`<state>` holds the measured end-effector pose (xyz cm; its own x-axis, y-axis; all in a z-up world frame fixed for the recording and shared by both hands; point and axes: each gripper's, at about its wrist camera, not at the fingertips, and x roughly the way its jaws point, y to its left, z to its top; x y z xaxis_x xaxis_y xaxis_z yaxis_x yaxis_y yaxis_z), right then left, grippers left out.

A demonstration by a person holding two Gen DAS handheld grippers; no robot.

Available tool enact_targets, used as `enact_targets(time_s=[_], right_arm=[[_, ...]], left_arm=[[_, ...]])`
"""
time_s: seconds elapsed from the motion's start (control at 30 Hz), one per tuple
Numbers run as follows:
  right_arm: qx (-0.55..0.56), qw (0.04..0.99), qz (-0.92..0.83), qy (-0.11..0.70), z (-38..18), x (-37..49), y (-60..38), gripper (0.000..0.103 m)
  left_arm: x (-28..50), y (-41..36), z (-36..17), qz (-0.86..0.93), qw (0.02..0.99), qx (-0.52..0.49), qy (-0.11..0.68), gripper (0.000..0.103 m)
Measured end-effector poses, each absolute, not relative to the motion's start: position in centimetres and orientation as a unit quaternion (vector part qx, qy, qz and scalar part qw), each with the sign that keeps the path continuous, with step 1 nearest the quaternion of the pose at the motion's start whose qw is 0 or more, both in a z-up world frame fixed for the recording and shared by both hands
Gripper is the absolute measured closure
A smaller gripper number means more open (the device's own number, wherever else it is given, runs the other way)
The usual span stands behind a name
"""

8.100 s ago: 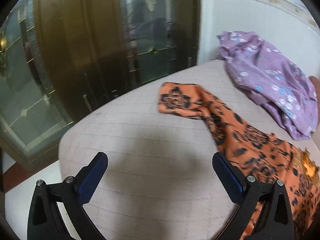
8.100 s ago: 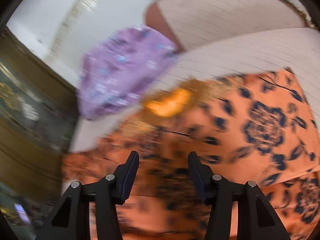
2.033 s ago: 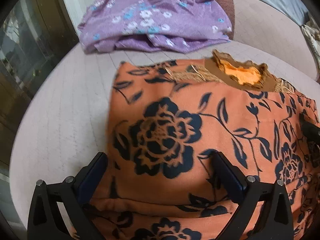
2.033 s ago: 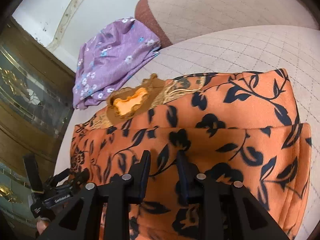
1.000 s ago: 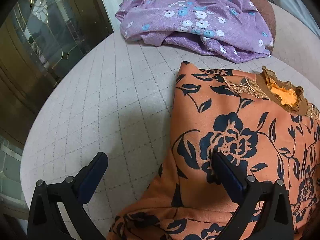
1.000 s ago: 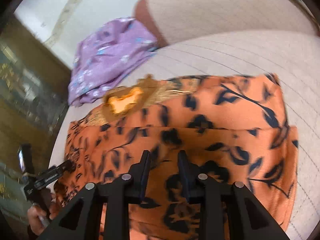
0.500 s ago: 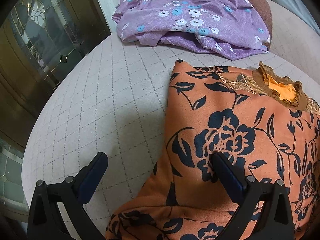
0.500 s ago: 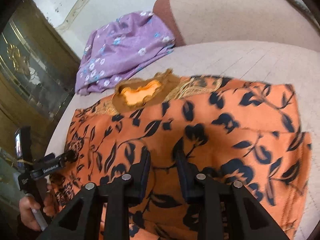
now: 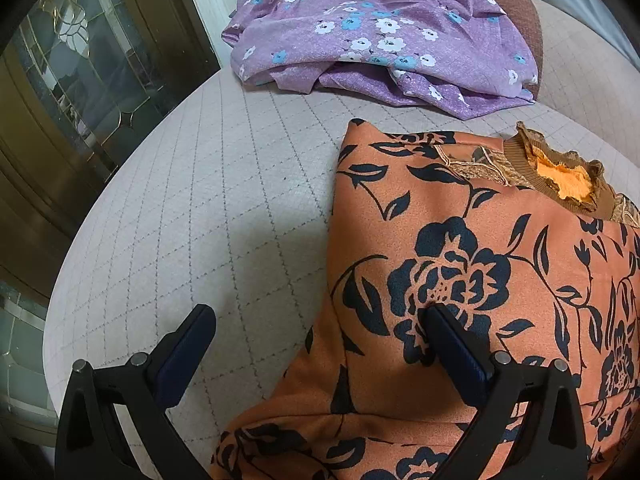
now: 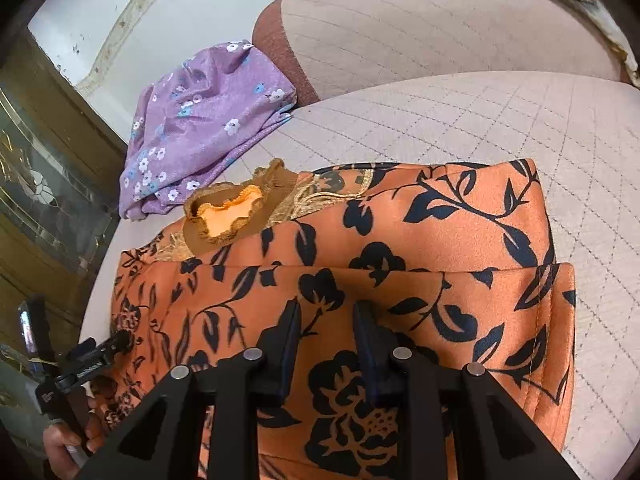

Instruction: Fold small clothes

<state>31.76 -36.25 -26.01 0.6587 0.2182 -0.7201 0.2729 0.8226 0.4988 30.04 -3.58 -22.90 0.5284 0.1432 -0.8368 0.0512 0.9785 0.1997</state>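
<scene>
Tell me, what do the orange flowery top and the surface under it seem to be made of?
The orange top looks like smooth, softly napped woven fabric, probably synthetic, given its faint sheen; its neckline is ribbed knit with lacy trim. The cushion looks like matte beige upholstery with stitched diamond quilting.

A quilted beige cushion (image 9: 208, 184) fills the foreground, a padded backrest (image 10: 440, 28) rising behind it. To the left stands a dark wooden door (image 9: 72, 92) with leaded glass panes — beside it, a white wall (image 10: 132, 12).
</scene>
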Motion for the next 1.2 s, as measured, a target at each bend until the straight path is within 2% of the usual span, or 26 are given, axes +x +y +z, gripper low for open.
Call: enact_targets(time_s=[0.53, 0.7, 0.83, 1.03, 1.1, 1.13, 1.17, 1.2], right_arm=[[0.279, 0.86, 0.046, 0.424, -26.0, 32.0, -32.6, 0.072], [0.284, 0.852, 0.091, 0.43, -25.6, 31.7, -30.8, 0.071], [0.267, 0.847, 0.106, 0.448, -26.3, 31.3, -28.4, 0.07], [0.279, 0.841, 0.113, 0.449, -24.9, 29.3, -28.4, 0.07], [0.285, 0.844, 0.102, 0.443, -24.1, 27.9, -29.3, 0.064], [0.292, 0.846, 0.093, 0.437, -23.8, 27.1, -29.9, 0.043], [0.304, 0.848, 0.082, 0.426, -23.4, 26.1, -30.6, 0.028], [0.318, 0.851, 0.072, 0.411, -23.0, 25.1, -31.4, 0.028]], left_arm=[[29.7, -3.9, -22.4, 0.023, 0.874, 0.112, 0.473, 0.0], [28.9, -5.0, -21.9, -0.03, 0.873, 0.1, 0.476, 0.0], [28.4, -6.2, -23.1, -0.033, 0.863, 0.137, 0.485, 0.0], [27.9, -3.7, -21.9, -0.023, 0.867, 0.096, 0.488, 0.0], [27.6, -2.2, -21.5, -0.014, 0.87, 0.09, 0.485, 0.0], [27.5, -1.5, -21.4, -0.01, 0.87, 0.087, 0.486, 0.0], [27.2, -0.6, -21.3, -0.005, 0.87, 0.083, 0.486, 0.0], [26.8, 0.6, -21.2, 0.002, 0.87, 0.078, 0.487, 0.0]])
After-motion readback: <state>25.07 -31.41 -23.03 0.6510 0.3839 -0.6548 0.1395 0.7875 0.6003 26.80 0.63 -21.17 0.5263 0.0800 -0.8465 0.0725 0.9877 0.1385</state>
